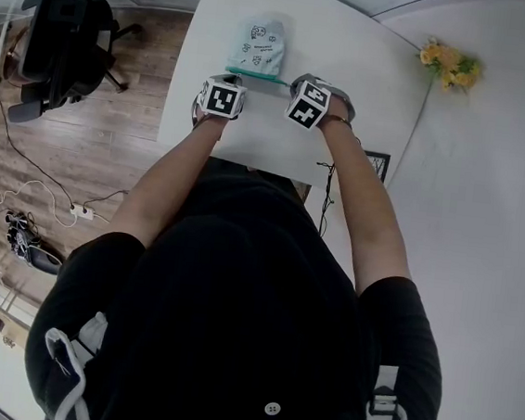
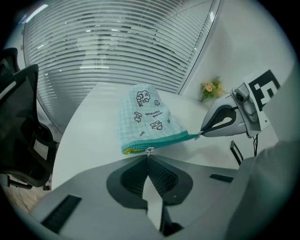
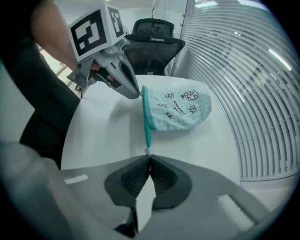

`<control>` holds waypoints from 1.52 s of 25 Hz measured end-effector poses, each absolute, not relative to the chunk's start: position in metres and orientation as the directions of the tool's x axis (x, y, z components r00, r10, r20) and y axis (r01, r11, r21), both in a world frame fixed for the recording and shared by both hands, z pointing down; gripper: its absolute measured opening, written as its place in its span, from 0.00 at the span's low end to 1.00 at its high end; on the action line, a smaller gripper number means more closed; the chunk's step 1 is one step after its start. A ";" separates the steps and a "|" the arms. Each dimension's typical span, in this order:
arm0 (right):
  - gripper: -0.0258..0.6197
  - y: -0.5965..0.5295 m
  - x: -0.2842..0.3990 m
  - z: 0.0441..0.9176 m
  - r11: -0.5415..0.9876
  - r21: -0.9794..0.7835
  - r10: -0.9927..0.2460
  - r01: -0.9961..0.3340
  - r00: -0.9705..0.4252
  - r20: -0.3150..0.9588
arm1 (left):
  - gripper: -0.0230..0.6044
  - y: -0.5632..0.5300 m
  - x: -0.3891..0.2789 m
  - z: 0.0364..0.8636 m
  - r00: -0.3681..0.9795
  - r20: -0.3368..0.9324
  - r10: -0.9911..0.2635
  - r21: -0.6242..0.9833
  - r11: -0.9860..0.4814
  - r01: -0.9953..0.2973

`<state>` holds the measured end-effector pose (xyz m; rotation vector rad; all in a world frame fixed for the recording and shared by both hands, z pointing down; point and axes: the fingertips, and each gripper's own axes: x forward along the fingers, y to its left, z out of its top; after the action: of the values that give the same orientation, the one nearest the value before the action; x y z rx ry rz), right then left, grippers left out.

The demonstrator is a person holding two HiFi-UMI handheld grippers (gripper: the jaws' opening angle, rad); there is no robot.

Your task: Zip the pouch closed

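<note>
On the white table (image 1: 371, 67), toward its middle: finds the pouch (image 1: 259, 47) lying flat, zipper (image 2: 164, 139) edge turned toward the body. Grips it at both ends of that edge. Pinches the small metal pull (image 2: 149, 150) with the left gripper (image 2: 148, 157), closed tight on it. Pinches the teal end tab (image 3: 147, 151) with the right gripper (image 3: 149, 158), likewise clamped, nothing else between the pads. Holds the zipper band fairly straight between the two tips.

Judging the step: closing stroke, late on. Appears shut from end tab to pull. Shows a sliver of yellow lining (image 2: 133, 150) beyond the pull, toward the left corner, so probably a short stretch left open. Cannot confirm from the head view, too small there.

Next move, as a guess: hold the end tab fixed as anchor and draw the pull along the line of the teeth toward the left corner, low and level, without lifting the fabric. Watch for lining catching in the slider, and for the thin pull slipping from the pads.
</note>
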<state>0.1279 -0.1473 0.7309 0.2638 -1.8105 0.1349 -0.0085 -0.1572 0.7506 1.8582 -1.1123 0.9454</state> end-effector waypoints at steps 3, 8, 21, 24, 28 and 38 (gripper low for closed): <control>0.06 -0.147 0.130 0.731 0.967 0.048 -0.107 -0.252 -0.227 0.968 | 0.05 -0.158 -0.007 0.751 0.350 0.866 -0.357 0.233 -0.332 -0.914; 0.06 -0.146 0.139 0.737 0.964 0.038 -0.098 -0.263 -0.219 0.971 | 0.05 -0.160 -0.016 0.753 0.332 0.873 -0.358 0.222 -0.316 -0.923; 0.06 -0.144 0.148 0.752 0.960 0.058 -0.115 -0.275 -0.195 0.974 | 0.05 -0.153 -0.014 0.760 0.334 0.882 -0.333 0.232 -0.311 -0.922; 0.06 -0.145 0.147 0.753 0.960 0.089 -0.147 -0.267 -0.204 0.968 | 0.05 -0.150 -0.012 0.767 0.345 0.882 -0.320 0.249 -0.305 -0.919; 0.14 -0.139 0.151 0.755 0.958 0.067 -0.128 -0.277 -0.206 0.970 | 0.08 -0.144 -0.017 0.770 0.338 0.890 -0.306 0.235 -0.328 -0.915; 0.19 -0.129 0.170 0.729 0.920 0.028 -0.156 -0.390 -0.301 0.941 | 0.23 -0.134 -0.042 0.726 0.386 0.848 -0.365 0.228 -0.407 -0.885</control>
<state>0.1702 -0.1287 0.7290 0.4016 -1.8806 0.2429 -0.0416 -0.1339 0.7260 1.9492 -1.0716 0.9518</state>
